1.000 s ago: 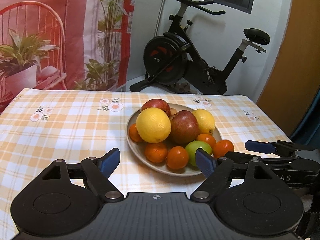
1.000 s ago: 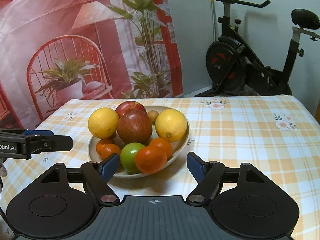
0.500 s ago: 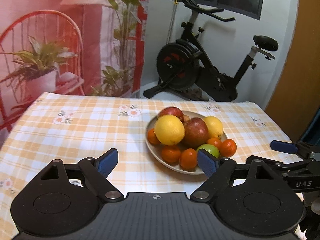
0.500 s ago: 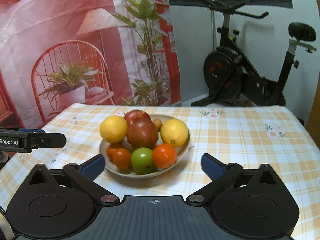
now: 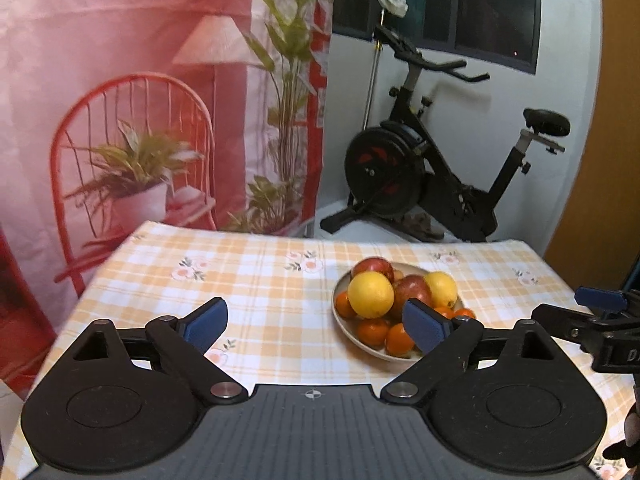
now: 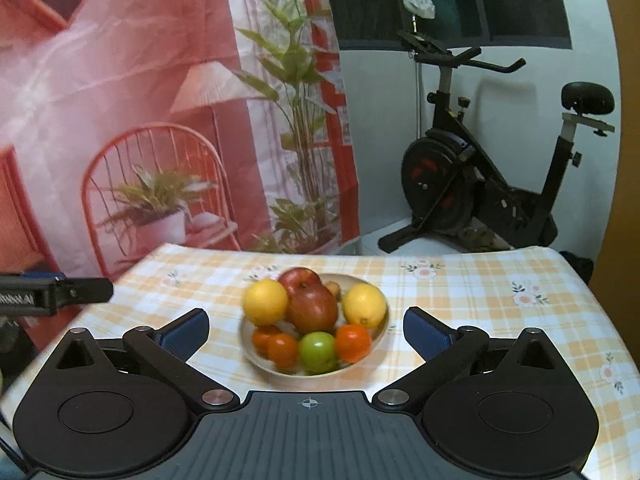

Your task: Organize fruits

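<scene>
Both tools [image 5: 316, 324] [image 6: 306, 330] hover apart from fruit bowl [image 6: 256, 354].

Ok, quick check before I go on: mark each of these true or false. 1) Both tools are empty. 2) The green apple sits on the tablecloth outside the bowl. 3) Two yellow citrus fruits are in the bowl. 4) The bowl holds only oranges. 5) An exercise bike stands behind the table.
1) True: the left tool and the right tool stand open with nothing between the pads.
2) False: the green apple lies in the bowl, at its near side.
3) True: one yellow citrus left of the red apple, another yellow citrus right of it.
4) False: it also holds apples and yellow citrus.
5) True: the exercise bike stands behind the table.
</scene>
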Demonstrator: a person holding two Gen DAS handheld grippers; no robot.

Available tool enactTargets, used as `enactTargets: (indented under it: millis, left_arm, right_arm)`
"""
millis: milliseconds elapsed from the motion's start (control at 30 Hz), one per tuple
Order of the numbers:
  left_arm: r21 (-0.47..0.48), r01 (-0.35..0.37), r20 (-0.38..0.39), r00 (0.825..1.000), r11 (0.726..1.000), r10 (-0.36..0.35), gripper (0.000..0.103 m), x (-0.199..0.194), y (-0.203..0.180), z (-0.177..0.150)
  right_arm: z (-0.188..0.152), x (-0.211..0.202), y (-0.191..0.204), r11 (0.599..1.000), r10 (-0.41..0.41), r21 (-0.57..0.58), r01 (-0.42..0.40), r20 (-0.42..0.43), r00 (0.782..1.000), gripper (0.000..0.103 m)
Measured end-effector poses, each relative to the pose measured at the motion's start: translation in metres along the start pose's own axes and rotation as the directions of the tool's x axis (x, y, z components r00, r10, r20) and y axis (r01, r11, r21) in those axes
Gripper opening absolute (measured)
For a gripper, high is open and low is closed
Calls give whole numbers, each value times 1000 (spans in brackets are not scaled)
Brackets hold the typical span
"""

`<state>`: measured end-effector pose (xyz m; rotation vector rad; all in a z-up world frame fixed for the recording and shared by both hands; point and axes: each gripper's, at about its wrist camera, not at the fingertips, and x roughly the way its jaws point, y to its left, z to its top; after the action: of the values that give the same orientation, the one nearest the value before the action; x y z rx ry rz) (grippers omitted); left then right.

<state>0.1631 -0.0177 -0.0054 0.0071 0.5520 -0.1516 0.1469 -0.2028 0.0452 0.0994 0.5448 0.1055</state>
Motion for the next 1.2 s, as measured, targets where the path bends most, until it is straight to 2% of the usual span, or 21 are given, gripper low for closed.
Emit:
enactTargets:
  millis: [400, 533, 833, 1200]
  left_arm:
    - [61, -55, 134, 990, 997, 47, 99, -79, -17, 16]
    - [67, -38, 152, 988, 997, 28, 100, -97, -20, 15]
    - [40, -36, 158, 987, 999, 30, 100, -106, -15, 13]
    - [33, -34, 158, 987, 999, 28, 100, -109, -14, 12]
  right_arm:
    - [21, -69, 27, 999, -42, -25, 43, 43, 998, 103]
    - [21, -84, 34, 998, -51, -38, 54, 66, 997, 103]
    - [22, -102, 39, 997, -56, -40, 60, 90, 994, 103]
    - [22, -105, 41, 998, -47, -45, 51, 88, 995, 103]
